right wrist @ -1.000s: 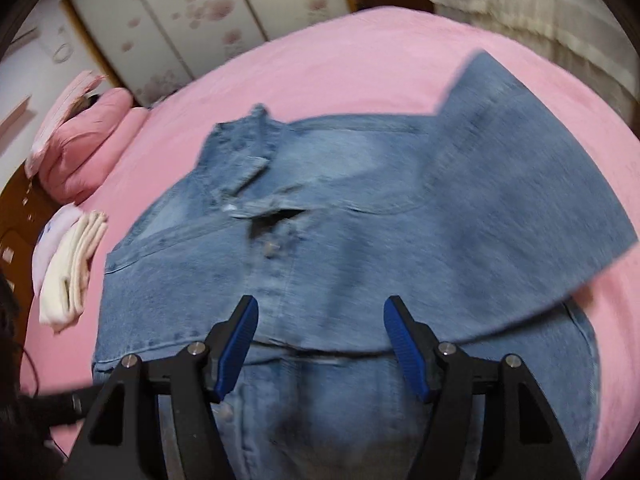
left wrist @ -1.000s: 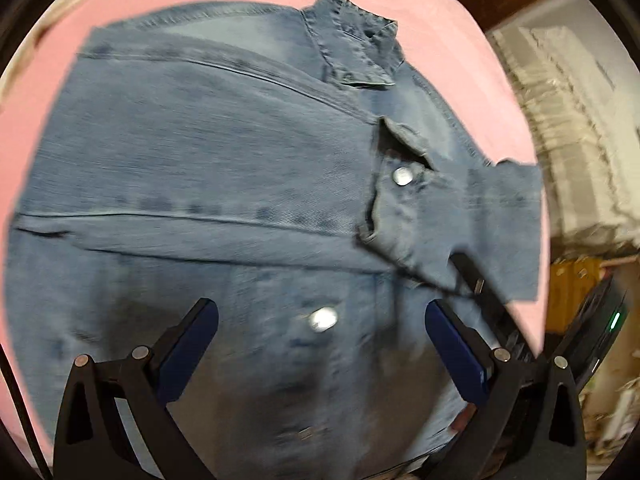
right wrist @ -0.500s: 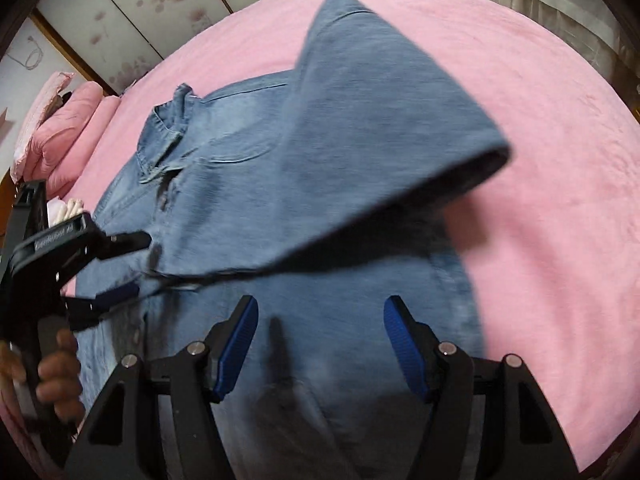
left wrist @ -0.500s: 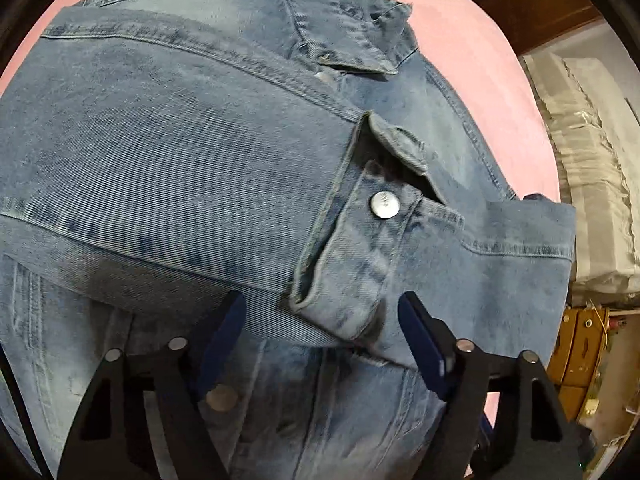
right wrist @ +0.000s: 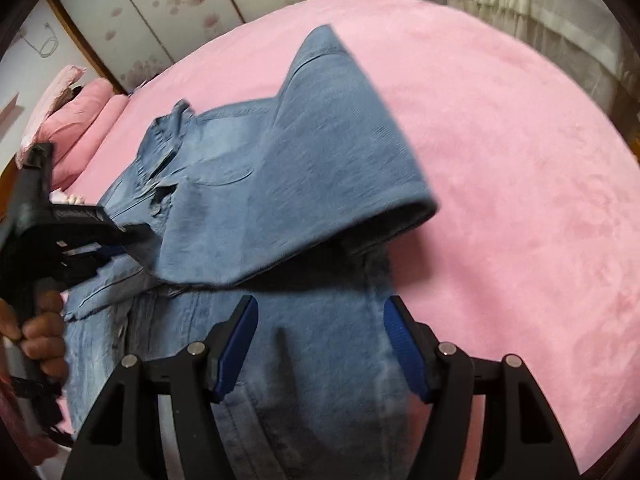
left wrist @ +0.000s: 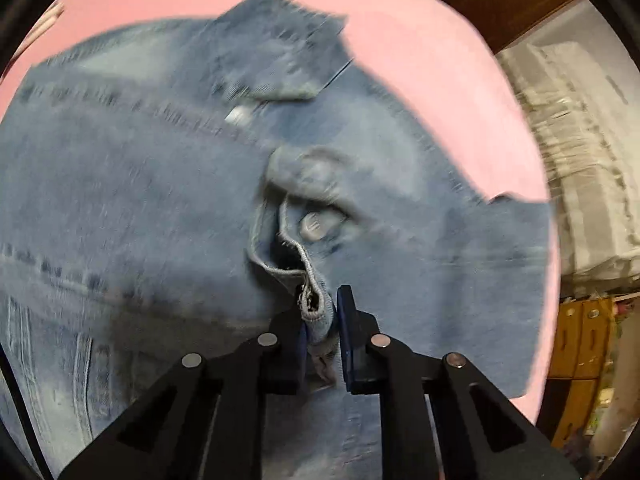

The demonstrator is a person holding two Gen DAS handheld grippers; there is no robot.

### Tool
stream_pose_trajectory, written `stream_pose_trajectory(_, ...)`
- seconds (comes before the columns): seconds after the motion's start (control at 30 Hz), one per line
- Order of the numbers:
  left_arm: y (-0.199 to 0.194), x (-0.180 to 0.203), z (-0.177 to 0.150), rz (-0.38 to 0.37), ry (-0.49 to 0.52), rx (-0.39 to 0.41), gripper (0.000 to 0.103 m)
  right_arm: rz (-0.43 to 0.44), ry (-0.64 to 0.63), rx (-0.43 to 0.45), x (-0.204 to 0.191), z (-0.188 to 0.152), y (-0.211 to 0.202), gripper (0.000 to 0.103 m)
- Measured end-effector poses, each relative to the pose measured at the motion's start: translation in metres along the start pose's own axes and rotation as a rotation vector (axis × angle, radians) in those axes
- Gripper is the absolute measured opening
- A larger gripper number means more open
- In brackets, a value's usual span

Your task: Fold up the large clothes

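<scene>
Since the earlier frames, we see our left gripper [left wrist: 322,316] go from wide apart above the denim jacket [left wrist: 132,208] to nearly together on the sleeve cuff [left wrist: 316,312], and the jacket's collar has slid further from the camera. Its jaws are closing, with the cuff's hemmed edge bunched between the blue pads [left wrist: 345,320], so the cloth sits right at the fingertips and the rest of the sleeve stretches away to the left across the jacket's front. A metal button [left wrist: 314,226] shows just beyond the pinched edge. From the right wrist view we find the same gripper at the far left, a hand [right wrist: 38,336] wrapped round its handle, meeting the sleeve where it crosses the chest. Our right gripper [right wrist: 320,344] stands half wide and holds nothing; the lower body of the jacket lies beneath and between its fingers, and we cannot tell whether they touch the fabric. The jacket lies spread on a pink bed cover [right wrist: 500,160], collar toward the pink pillows [right wrist: 84,116], with the other sleeve folded over the chest just ahead of the right fingers.
</scene>
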State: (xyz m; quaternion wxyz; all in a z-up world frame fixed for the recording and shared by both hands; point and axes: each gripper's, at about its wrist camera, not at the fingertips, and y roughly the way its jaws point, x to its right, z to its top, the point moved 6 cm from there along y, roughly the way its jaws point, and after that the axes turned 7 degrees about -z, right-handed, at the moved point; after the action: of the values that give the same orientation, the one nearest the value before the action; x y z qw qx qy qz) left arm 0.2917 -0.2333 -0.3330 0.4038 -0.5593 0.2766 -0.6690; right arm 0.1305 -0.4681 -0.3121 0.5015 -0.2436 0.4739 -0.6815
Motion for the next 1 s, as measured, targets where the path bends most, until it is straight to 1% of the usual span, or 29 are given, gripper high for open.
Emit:
stream_pose_trajectory(0.07,-0.01,0.019,0.02,-0.04,0.024,0.042,0.011,-0.008,0.01,-0.016,0.008,0.002,0.006,0.065)
stream_pose_trajectory(0.13,-0.029,0.047,0.05,-0.071,0.071,0.119,0.01,-0.011,0.025,-0.054,0.015,0.007,0.018,0.065)
stream_pose_trajectory(0.17,-0.036,0.055,0.061,-0.084,0.082,0.144,0.01,-0.011,0.031,-0.065,0.016,0.009,0.022,0.065)
stream_pose_trajectory(0.23,-0.062,0.076,0.087,-0.14,0.099,0.216,0.01,-0.015,0.046,-0.079,0.02,0.018,0.029,0.065)
stream_pose_trajectory(0.3,-0.09,0.089,0.108,-0.175,0.115,0.292,0.009,-0.013,0.045,-0.066,0.019,0.026,0.031,0.065)
stream_pose_trajectory(0.37,-0.123,0.097,0.124,-0.173,0.135,0.387,0.009,-0.015,0.027,-0.044,0.015,0.037,0.03,0.065)
stream_pose_trajectory(0.4,-0.14,0.093,0.128,-0.165,0.139,0.426,0.009,-0.014,0.014,-0.031,0.012,0.042,0.03,0.065)
stream_pose_trajectory(0.43,-0.151,0.091,0.132,-0.154,0.142,0.457,0.009,-0.014,0.006,-0.022,0.01,0.046,0.029,0.065)
stream_pose_trajectory(0.5,-0.167,0.079,0.132,-0.115,0.147,0.487,0.009,-0.001,-0.01,-0.009,0.004,0.052,0.029,0.065)
stream_pose_trajectory(0.57,-0.17,0.06,0.125,-0.033,0.14,0.49,0.009,0.011,-0.028,-0.007,-0.003,0.053,0.03,0.065)
stream_pose_trajectory(0.63,-0.161,0.028,0.11,0.077,0.107,0.463,0.009,0.006,-0.047,-0.017,-0.007,0.049,0.033,0.065)
stream_pose_trajectory(0.7,-0.141,-0.011,0.087,0.159,0.047,0.407,0.009,-0.003,-0.06,-0.039,-0.01,0.043,0.038,0.065)
stream_pose_trajectory(0.77,-0.118,-0.052,0.063,0.221,-0.032,0.347,0.009,-0.02,-0.065,-0.041,-0.01,0.037,0.041,0.065)
stream_pose_trajectory(0.8,-0.1,-0.078,0.046,0.272,-0.082,0.299,0.009,-0.027,-0.066,-0.043,-0.01,0.035,0.042,0.065)
stream_pose_trajectory(0.83,-0.088,-0.096,0.034,0.31,-0.117,0.258,0.009,-0.029,-0.069,-0.049,-0.009,0.033,0.043,0.065)
stream_pose_trajectory(0.9,-0.074,-0.128,0.01,0.353,-0.178,0.205,0.01,-0.053,-0.079,-0.063,-0.004,0.03,0.044,0.065)
stream_pose_trajectory(0.93,-0.068,-0.139,0.001,0.336,-0.213,0.191,0.01,-0.059,-0.079,-0.082,-0.001,0.027,0.044,0.065)
stream_pose_trajectory(0.97,-0.066,-0.145,-0.005,0.306,-0.252,0.201,0.01,-0.06,-0.074,-0.096,0.004,0.025,0.044,0.065)
stream_pose_trajectory(1.0,-0.066,-0.146,-0.004,0.29,-0.27,0.219,0.01,-0.056,-0.067,-0.103,0.006,0.024,0.044,0.065)
